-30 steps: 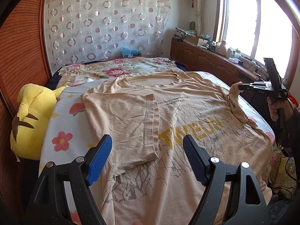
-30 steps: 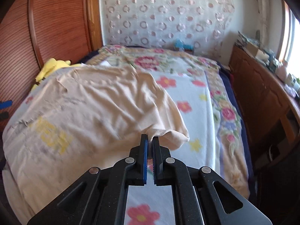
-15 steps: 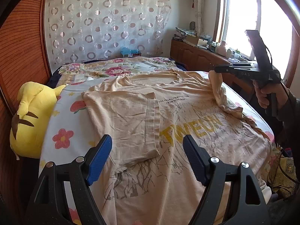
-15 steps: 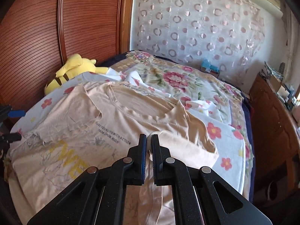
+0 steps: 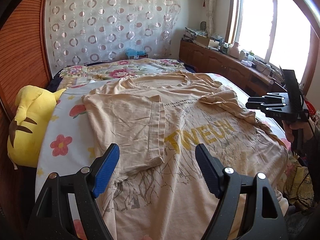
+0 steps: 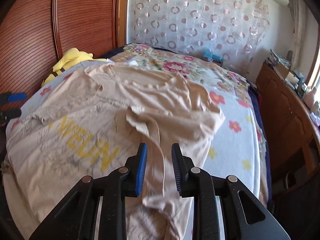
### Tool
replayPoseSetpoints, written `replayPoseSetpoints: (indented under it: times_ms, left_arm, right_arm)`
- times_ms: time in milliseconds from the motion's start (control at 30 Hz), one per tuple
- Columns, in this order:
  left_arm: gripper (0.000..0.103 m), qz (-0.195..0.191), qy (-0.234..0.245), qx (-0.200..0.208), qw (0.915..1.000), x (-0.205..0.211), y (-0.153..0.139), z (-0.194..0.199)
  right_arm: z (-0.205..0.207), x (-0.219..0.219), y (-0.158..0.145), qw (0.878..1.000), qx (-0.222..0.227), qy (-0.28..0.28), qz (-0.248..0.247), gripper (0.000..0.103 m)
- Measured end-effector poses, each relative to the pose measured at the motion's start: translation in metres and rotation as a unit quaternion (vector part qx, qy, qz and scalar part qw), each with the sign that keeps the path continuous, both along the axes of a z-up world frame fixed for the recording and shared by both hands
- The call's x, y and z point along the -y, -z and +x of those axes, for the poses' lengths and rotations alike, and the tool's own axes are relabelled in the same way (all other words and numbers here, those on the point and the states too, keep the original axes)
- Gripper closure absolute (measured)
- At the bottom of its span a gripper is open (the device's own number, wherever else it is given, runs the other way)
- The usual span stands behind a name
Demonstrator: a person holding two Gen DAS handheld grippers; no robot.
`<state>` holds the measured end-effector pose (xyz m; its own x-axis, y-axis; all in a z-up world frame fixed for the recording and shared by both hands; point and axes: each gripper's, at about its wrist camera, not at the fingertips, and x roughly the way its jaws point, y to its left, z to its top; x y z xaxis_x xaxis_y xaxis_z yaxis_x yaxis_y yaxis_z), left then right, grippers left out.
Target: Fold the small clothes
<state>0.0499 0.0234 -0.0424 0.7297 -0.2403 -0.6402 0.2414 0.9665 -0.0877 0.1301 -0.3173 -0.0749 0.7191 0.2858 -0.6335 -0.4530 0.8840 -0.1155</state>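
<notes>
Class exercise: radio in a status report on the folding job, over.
Left gripper open, empty, over the shirt. Right gripper just opening, sleeve dropping onto the chest. Other sleeve already folded in. Nothing in the way.

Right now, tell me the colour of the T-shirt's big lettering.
Yellow lettering, clearest in the left wrist view.

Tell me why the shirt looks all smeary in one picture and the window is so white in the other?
Right wrist view: the beige T-shirt with yellow letters is streaked by motion blur, while the right gripper looks sharp. Left wrist view: the same shirt is crisp, but daylight washes the window out to white, and the fisheye lens bows the wooden wall panel.
</notes>
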Motion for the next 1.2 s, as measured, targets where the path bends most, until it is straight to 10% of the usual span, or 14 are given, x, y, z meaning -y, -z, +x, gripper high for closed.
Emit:
replayPoseSetpoints:
  times_ms: [667, 833, 1200]
  left_arm:
    - [0.024, 0.002, 0.002, -0.007, 1.0, 0.003, 0.004, 0.001]
    - [0.024, 0.002, 0.003, -0.006, 1.0, 0.004, 0.004, 0.001]
    - [0.024, 0.002, 0.003, -0.005, 1.0, 0.003, 0.003, 0.001]
  right_arm:
    - [-0.01, 0.017, 0.025, 0.997, -0.053, 0.022, 0.055, 0.071]
    - [-0.02, 0.009, 0.021, 0.997, -0.039, -0.009, 0.062, 0.092]
    - [-0.04, -0.002, 0.033, 0.997, -0.048, -0.036, 0.039, 0.095]
